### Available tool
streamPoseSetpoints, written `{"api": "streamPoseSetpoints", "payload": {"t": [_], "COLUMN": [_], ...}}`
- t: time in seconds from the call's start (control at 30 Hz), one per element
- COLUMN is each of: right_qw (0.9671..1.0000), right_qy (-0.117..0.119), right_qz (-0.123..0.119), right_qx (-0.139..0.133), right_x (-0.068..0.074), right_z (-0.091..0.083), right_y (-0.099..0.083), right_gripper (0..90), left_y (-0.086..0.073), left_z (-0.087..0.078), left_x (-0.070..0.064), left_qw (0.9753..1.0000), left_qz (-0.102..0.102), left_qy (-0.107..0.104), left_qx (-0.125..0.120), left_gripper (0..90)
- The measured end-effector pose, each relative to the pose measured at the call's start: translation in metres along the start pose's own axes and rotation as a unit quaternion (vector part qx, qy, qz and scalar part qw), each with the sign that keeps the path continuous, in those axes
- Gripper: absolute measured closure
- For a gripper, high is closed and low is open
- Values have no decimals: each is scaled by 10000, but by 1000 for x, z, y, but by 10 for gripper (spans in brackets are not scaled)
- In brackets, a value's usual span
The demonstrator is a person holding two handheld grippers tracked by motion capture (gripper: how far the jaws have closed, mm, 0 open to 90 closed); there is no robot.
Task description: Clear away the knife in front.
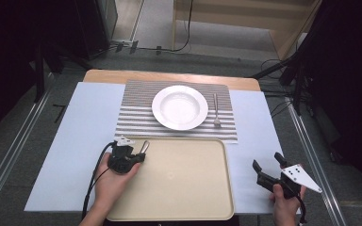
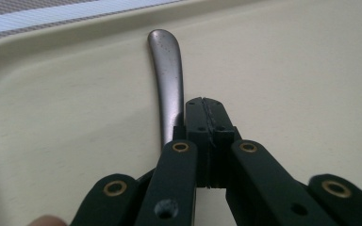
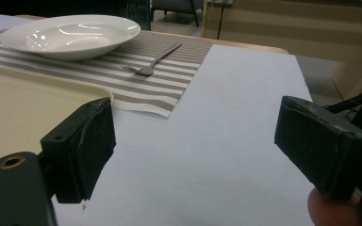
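Note:
A grey metal utensil handle (image 2: 167, 75) lies in the far left corner of the beige tray (image 1: 188, 193); its other end is hidden under my left gripper (image 2: 206, 110). That gripper (image 1: 139, 155) is shut, its pads meeting with nothing seen between them, and the handle runs along the outside of its left jaw. My right gripper (image 1: 267, 162) stands open over the white table cover (image 3: 207, 155), right of the tray, with nothing between its fingers (image 3: 82, 146). A white plate (image 1: 179, 107) and a fork (image 1: 216, 109) rest on the striped placemat (image 1: 136, 117).
The tray's raised rim (image 2: 75, 33) curves just beyond the handle tip. Past the cover, the wooden table edge (image 1: 169, 75) marks the far side. Metal rails (image 1: 14, 146) run along both sides of the table. Cables lie on the floor behind.

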State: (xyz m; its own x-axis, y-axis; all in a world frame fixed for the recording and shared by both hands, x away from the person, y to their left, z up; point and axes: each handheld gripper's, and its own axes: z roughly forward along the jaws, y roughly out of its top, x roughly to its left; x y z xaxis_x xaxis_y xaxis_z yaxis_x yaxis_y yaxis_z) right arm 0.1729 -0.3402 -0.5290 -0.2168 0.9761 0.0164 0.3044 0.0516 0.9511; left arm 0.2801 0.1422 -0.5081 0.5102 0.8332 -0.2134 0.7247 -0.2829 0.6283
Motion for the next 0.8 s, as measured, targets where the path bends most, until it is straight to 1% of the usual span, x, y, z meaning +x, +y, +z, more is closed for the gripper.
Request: {"api": "streamPoseSetpoints", "payload": {"t": [0.1, 0.17, 0.27, 0.33, 0.43, 0.5, 0.63, 0.73, 0.8], "right_qw": [10000, 10000, 10000, 10000, 10000, 10000, 10000, 10000, 10000], "right_qy": [2, 7, 4, -1, 4, 8, 5, 4, 11], "right_qz": [-4, -11, -13, -13, -14, -28, -35, -31, -37], "right_qx": [0, -3, 2, 3, 2, 4, 5, 6, 7], "right_x": [0, 0, 0, 0, 0, 0, 0, 0, 0], "right_z": [0, 0, 0, 0, 0, 0, 0, 0, 1], "right_y": [0, 0, 0, 0, 0, 0, 0, 0, 0], "right_gripper": [140, 140, 140, 140, 140, 140, 140, 140, 140], "left_y": [-2, -3, -5, -6, -10, -11, -13, -14, -14], "left_z": [-4, -7, -10, -12, -14, -15, -17, -18, -20], "left_x": [7, 11, 18, 22, 29, 30, 32, 35, 36], "left_qw": [9999, 9997, 9993, 9992, 9986, 9987, 9985, 9984, 9983], "left_qz": [-141, -240, -323, -356, -471, -453, -449, -459, -433], "left_qy": [11, 55, 112, 91, 21, 32, 132, 125, 82], "left_qx": [-34, -97, -162, -175, -223, -225, -271, -315, -371], "left_gripper": [894, 894, 894, 894, 894, 894, 894, 893, 893]}}
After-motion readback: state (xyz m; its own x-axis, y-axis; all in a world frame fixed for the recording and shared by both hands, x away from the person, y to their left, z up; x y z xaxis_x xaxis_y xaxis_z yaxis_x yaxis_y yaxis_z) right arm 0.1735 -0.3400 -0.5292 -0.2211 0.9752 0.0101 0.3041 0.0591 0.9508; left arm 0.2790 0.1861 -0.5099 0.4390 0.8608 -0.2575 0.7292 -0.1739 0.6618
